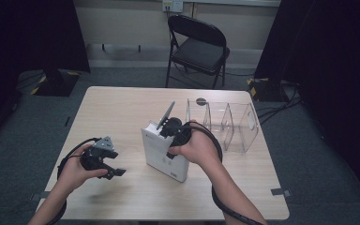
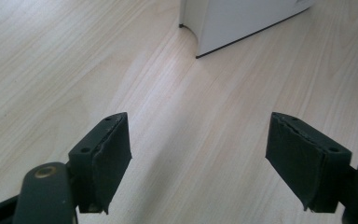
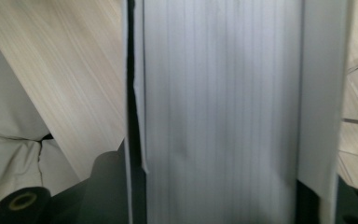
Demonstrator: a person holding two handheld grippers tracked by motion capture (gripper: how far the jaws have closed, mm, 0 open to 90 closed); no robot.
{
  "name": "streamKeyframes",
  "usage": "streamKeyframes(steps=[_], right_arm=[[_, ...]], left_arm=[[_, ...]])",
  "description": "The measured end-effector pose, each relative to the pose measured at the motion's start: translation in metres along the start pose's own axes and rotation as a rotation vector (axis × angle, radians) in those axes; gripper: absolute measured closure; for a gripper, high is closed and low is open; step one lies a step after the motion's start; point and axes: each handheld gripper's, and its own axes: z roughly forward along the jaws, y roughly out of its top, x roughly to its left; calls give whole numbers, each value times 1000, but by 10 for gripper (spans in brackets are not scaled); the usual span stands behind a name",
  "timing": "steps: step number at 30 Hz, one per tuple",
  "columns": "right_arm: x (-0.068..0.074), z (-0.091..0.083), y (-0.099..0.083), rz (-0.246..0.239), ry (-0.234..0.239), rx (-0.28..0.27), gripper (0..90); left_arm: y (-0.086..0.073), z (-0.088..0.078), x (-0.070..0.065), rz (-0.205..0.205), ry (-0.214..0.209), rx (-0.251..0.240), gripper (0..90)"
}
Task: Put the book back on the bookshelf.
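- Near the middle of the pale wooden surface (image 1: 122,108), we see a thick white book (image 1: 164,157) standing on its edge, just beside a clear plastic organiser with upright dividers (image 1: 222,123).
- Our right hand-held gripper (image 1: 171,140) comes down over the top edge of the book, one jaw on each cover. In the right gripper view the white page block (image 3: 223,112) runs between the two dark jaws, which press the covers from both sides, so we judge that it is pinching the book.
- We read this grip across the covers as the way to keep the pages together and the book upright, ready to be lifted and slid into a slot of the organiser.
- Our left hand-held gripper (image 1: 107,169) hangs low over bare wood, left of the book and apart from it, its jaws spread with nothing between them. Its pads (image 2: 114,163) face the book's lower corner (image 2: 200,32).
- We take that as a waiting posture, near enough to steady the book if it tips.
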Motion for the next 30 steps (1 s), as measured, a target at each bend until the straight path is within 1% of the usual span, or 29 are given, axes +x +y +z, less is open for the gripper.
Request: streamKeyframes(steps=[3, 5, 9, 10, 12, 16, 18, 21, 22, 24, 25, 27, 28, 30], right_arm=[[-1, -2, -2, 23, 11, -2, 522], [-2, -3, -4, 34, 8, -4, 522], [-3, -7, -7, 48, 14, 7, 524], [-3, -8, -9, 49, 8, 5, 524], [-3, -11, -11, 61, 15, 0, 525], [-6, -17, -16, 77, 13, -7, 525], [-8, -18, -18, 87, 25, 1, 525], [-8, -19, -21, 92, 22, 16, 525], [-9, -19, -23, 89, 19, 17, 525], [-10, -20, -27, 100, 21, 19, 525], [-11, -21, -29, 114, 23, 17, 525], [-13, -23, -33, 124, 29, 9, 525], [-13, -25, -36, 139, 29, 5, 525], [-15, -28, -40, 144, 31, 5, 525]], left_arm=[[-1, 1, 1, -8, -1, -3, 213], [-1, 1, 1, -3, -4, 2, 213], [0, 2, 0, 0, -3, 4, 214], [0, 2, 1, 1, -4, 3, 214], [0, 2, 1, -8, -2, -7, 214], [0, 1, 2, -3, -2, -6, 206], [1, 1, 2, -5, -1, -10, 201], [1, 1, 2, -6, 10, -8, 199], [1, 1, 3, -13, 13, -8, 197], [1, 2, 3, -19, 10, -1, 190], [1, 4, 4, -18, 6, -6, 189], [1, 5, 3, -19, 9, 2, 183], [2, 5, 4, -11, 10, 8, 182], [2, 6, 4, -11, 9, 3, 182]])
